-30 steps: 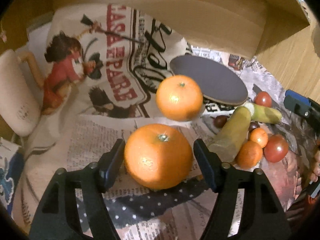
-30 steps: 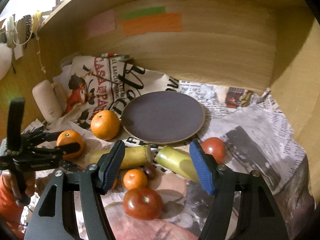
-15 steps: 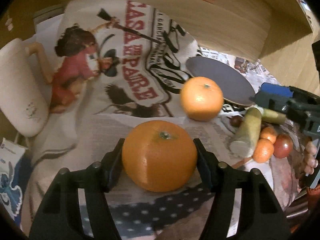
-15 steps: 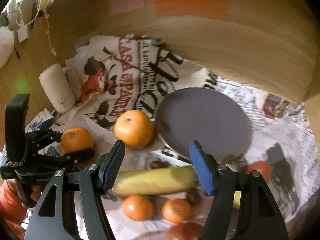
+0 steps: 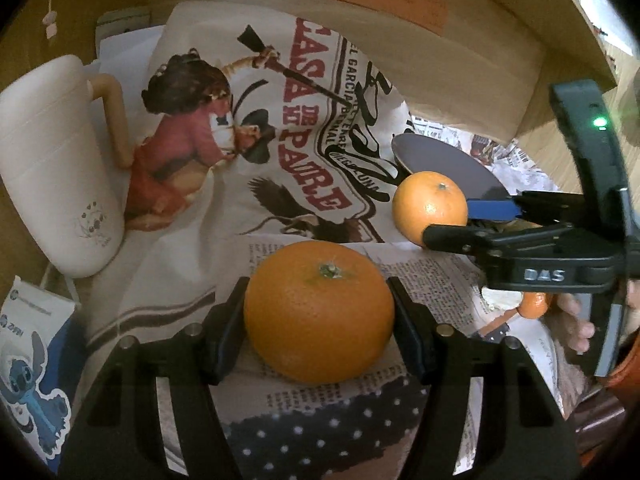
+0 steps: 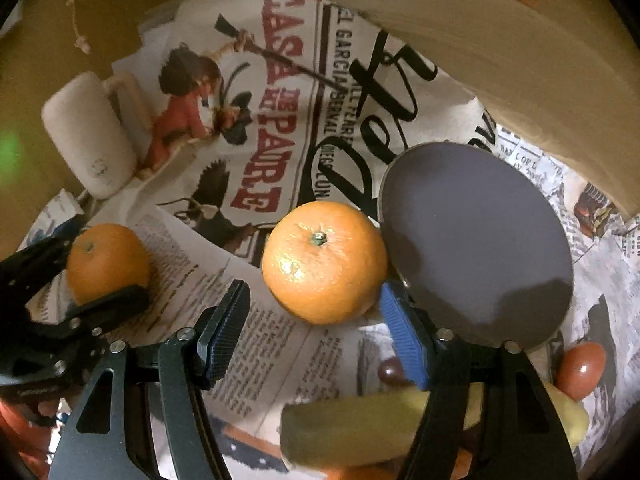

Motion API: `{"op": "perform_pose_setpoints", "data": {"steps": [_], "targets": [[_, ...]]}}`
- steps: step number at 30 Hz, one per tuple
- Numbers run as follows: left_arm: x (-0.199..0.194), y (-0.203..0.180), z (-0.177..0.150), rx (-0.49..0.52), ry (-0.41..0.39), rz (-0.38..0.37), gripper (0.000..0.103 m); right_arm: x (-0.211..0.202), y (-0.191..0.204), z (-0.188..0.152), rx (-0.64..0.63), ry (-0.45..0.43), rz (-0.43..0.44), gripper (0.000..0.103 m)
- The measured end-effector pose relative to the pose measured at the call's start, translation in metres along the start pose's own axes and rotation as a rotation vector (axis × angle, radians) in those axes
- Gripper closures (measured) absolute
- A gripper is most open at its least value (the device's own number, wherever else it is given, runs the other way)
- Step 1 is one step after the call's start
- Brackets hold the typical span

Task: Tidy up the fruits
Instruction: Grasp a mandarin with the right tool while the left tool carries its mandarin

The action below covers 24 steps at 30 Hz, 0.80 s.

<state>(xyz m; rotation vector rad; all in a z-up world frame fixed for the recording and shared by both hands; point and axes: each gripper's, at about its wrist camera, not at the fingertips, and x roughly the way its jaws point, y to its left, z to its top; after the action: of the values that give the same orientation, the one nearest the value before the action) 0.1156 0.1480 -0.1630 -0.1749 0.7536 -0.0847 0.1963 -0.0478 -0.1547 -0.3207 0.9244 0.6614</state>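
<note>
My left gripper [image 5: 318, 310] is shut on a large orange [image 5: 319, 312], which rests on the newspaper; it also shows in the right wrist view [image 6: 107, 262]. My right gripper [image 6: 314, 322] is open, its jaws on either side of a second orange [image 6: 322, 262] without touching it; this orange also shows in the left wrist view [image 5: 430, 204]. A dark round plate [image 6: 476, 264] lies just right of that orange. A yellow-green banana [image 6: 372, 428], a red tomato [image 6: 582, 368] and a dark small fruit [image 6: 390, 370] lie near the right gripper.
A cream mug [image 5: 52, 168] lies on its side at the left. A printed cloth [image 5: 280, 128] and newspaper cover the surface. A blue-and-white carton [image 5: 28, 368] is at the lower left. A wooden wall [image 6: 500, 32] runs behind. A small orange fruit [image 5: 534, 306] sits under the right gripper body.
My left gripper closed on the large orange. My right gripper moved left and forward from the banana and tomatoes to straddle the second orange.
</note>
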Motion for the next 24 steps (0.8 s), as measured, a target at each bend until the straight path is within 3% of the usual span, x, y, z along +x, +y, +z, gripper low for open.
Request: {"op": "perform_pose_setpoints", "data": {"steps": [14, 24], "targets": [[-0.006, 0.008, 0.001, -0.017, -0.024, -0.032, 0.038, 0.025, 0.014, 0.017, -0.026, 0.024, -0.116, 0.035], [-0.017, -0.014, 0.023, 0.016, -0.061, -0.027, 0.038, 0.002, 0.005, 0.012, -0.002, -0.014, -0.024, 0.037]]}}
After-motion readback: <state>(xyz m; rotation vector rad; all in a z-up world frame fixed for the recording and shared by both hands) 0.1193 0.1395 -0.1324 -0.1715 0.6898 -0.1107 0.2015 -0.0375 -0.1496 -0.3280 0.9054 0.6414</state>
